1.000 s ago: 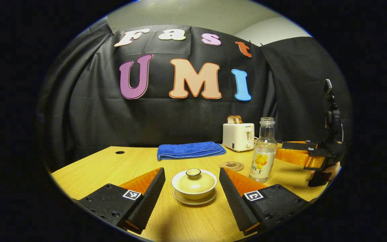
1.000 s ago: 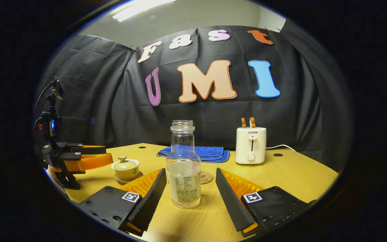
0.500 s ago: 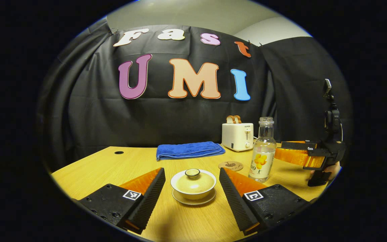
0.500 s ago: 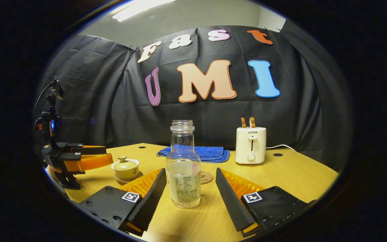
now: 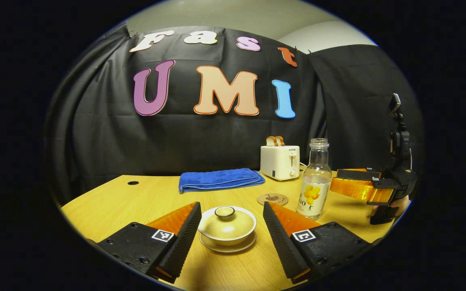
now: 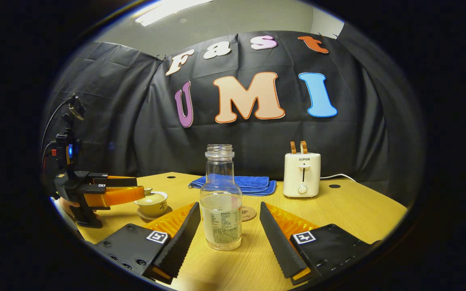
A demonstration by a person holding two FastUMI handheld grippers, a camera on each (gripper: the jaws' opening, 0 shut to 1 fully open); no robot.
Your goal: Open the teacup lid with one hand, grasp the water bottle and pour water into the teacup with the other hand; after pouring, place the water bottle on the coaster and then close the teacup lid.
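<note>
Right gripper view, centre frame: the uncapped water bottle [image 6: 221, 210] stands part full between the right gripper's [image 6: 227, 228] spread fingers, untouched. Left gripper view, lower centre: the left gripper [image 5: 229, 226] gapes around the lidded teacup [image 5: 227, 224].

The left gripper [image 5: 229, 226] is held low and level, its fingers spread wide apart, nothing pressed between them. The right gripper [image 6: 225, 226] is likewise low and level with its fingers wide apart. A hand [image 5: 399, 203] grips its handle at the far right

Staged recording booth: black cloth wall [image 6: 107, 121]; wooden table [image 6: 358, 210]; toaster [image 6: 302, 174]; folded towel [image 5: 219, 180]
</note>
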